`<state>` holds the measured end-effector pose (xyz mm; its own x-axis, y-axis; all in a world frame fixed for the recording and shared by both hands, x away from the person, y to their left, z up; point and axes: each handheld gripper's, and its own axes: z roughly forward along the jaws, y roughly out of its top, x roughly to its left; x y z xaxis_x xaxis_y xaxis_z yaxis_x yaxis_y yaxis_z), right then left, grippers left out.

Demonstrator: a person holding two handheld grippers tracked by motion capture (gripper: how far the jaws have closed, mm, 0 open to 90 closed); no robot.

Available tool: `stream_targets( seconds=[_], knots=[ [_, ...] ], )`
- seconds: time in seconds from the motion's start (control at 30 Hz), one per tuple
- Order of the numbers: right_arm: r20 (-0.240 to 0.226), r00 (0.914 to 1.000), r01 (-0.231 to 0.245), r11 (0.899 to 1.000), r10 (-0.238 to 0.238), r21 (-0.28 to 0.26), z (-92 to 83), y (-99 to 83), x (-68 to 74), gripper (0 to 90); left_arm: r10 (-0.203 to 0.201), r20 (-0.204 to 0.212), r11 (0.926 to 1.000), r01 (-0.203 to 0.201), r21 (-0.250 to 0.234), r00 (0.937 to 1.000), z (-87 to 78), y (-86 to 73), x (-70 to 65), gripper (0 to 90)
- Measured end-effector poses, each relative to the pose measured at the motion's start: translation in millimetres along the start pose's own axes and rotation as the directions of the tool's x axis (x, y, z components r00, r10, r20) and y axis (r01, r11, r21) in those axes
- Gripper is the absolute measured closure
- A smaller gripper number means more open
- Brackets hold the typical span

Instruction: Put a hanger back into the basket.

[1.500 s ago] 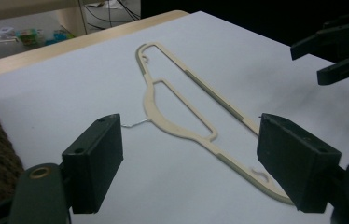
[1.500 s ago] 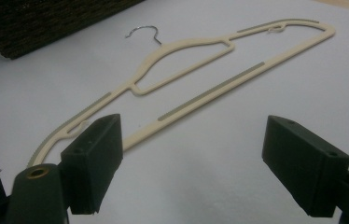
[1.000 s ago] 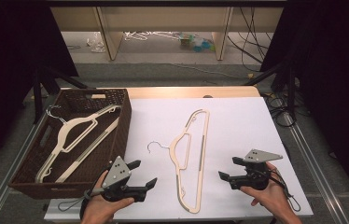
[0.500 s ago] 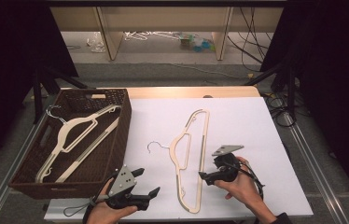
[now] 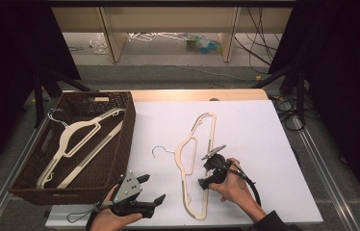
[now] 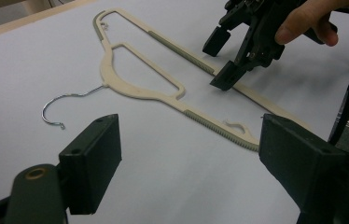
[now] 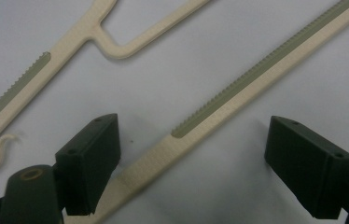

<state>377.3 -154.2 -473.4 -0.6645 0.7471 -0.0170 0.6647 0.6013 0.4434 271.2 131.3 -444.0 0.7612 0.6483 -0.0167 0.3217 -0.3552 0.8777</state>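
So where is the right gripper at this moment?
In the high view the right gripper is at the table's front centre, jaws open on either side of the bottom bar of the cream hanger, right of the wicker basket.

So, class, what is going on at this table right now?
A person holds a claw in each hand. The right claw is open, straddling the straight bar of the cream plastic hanger lying on the white table. The left claw hovers open nearby. Another cream hanger lies in the dark wicker basket.
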Motion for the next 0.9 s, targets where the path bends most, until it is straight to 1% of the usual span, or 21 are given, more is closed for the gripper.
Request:
stream_targets(
  seconds=[0.07,0.1,0.13,0.2,0.27,0.3,0.33,0.37,0.4,0.43,0.47,0.5,0.53,0.63,0.7,0.73,0.77,0.8,0.83,0.87,0.9],
  knots=[
    [-0.009,1.0,-0.003,1.0,0.003,0.015,0.0,1.4,-1.2,19.2,-0.011,0.004,0.9999,0.011,-0.005,0.9999,0.9,-0.5,0.1,21.1],
    [-0.014,0.9998,0.016,0.999,-0.016,0.032,-0.8,2.3,-2.7,20.9,-0.002,0.005,1.0,0.002,0.001,1.0,0.8,-0.6,0.8,21.2],
    [-0.014,0.9998,0.016,0.999,-0.016,0.032,-0.8,2.3,-2.7,20.9,0.005,0.001,1.0,-0.005,0.007,1.0,0.7,-0.9,1.1,21.2],
    [-0.021,0.9992,0.034,0.998,-0.033,0.047,-1.3,3.4,-4.7,23.3,-0.007,0.002,0.9999,0.007,0.008,1.0,1.7,-1.9,0.1,21.2],
    [-0.031,0.9983,0.05,0.997,-0.048,0.057,-2.2,4.1,-6.6,26.6,-0.007,0.001,0.9999,0.007,0.009,1.0,1.8,-2.1,-0.1,21.2],
    [-0.036,0.9978,0.058,0.995,-0.055,0.08,-4.5,4.4,-7.6,31.0,-0.002,0.003,1.0,0.002,0.008,1.0,1.7,-2.0,-0.1,21.2],
    [-0.041,0.997,0.069,0.994,-0.066,0.087,-5.2,4.3,-9.5,33.2,0.008,0.006,0.9999,-0.008,0.01,1.0,0.6,-2.0,0.3,21.3],
    [-0.041,0.997,0.069,0.994,-0.066,0.087,-5.2,4.3,-9.5,33.2,0.008,0.006,0.9999,-0.008,0.01,1.0,0.6,-2.0,0.3,21.3],
    [-0.053,0.9963,0.073,0.993,-0.068,0.09,-5.9,3.9,-12.0,36.4,0.011,0.001,0.9998,-0.011,0.014,0.9999,0.1,-2.2,0.5,21.3],
    [-0.065,0.9952,0.08,0.991,-0.073,0.106,-8.4,3.5,-17.5,45.5,-0.004,0.007,1.0,0.004,0.006,1.0,0.5,-3.0,-0.5,21.4],
    [-0.07,0.9948,0.081,0.991,-0.073,0.111,-9.3,3.4,-19.8,47.9,-0.009,0.006,0.9999,0.009,0.007,0.9999,0.4,-3.4,-0.9,21.3],
    [-0.07,0.9948,0.081,0.991,-0.073,0.111,-9.3,3.4,-19.8,47.9,-0.009,0.006,0.9999,0.009,0.007,0.9999,0.4,-3.4,-0.9,21.3],
    [-0.08,0.9945,0.076,0.99,-0.067,0.116,-10.1,3.5,-24.3,51.4,0.001,0.009,1.0,-0.001,0.008,1.0,-0.4,-3.9,-1.0,21.4],
    [-0.081,0.9952,0.065,0.99,-0.056,0.122,-10.3,3.8,-25.7,52.4,-0.002,0.003,1.0,0.002,0.006,1.0,-1.5,-3.8,-1.7,21.4],
    [-0.087,0.9962,0.022,0.991,-0.011,0.131,-11.4,3.5,-28.1,54.8,-0.005,0.007,1.0,0.005,0.002,1.0,-2.5,-4.3,-1.7,21.6],
    [-0.087,0.9962,0.022,0.991,-0.011,0.131,-11.4,3.5,-28.1,54.8,-0.005,0.007,1.0,0.005,0.002,1.0,-2.5,-4.3,-1.7,21.7],
    [-0.091,0.9958,0.002,0.991,0.011,0.137,-12.0,3.2,-29.4,55.3,0.004,-0.001,1.0,-0.004,0.005,1.0,-3.1,-4.2,-1.2,21.7],
    [-0.085,0.9956,-0.026,0.989,0.039,0.148,-13.3,2.8,-29.8,54.3,0.014,0.001,0.9999,-0.014,0.006,0.9999,-3.5,-3.9,-0.3,21.9],
    [-0.085,0.9956,-0.026,0.989,0.039,0.148,-13.3,2.8,-29.8,54.3,0.014,0.001,0.9999,-0.014,0.006,0.9999,-3.5,-3.9,-0.3,22.1],
    [-0.08,0.9956,-0.035,0.986,0.049,0.162,-14.1,3.2,-28.2,51.7,0.01,0.0,0.9999,-0.01,0.006,1.0,-3.5,-3.9,-0.5,22.1],
    [-0.066,0.9973,-0.019,0.983,0.032,0.184,-14.2,3.7,-23.6,48.5,0.007,0.0,1.0,-0.007,0.006,1.0,-3.3,-3.8,-0.8,22.2]
  ],
)
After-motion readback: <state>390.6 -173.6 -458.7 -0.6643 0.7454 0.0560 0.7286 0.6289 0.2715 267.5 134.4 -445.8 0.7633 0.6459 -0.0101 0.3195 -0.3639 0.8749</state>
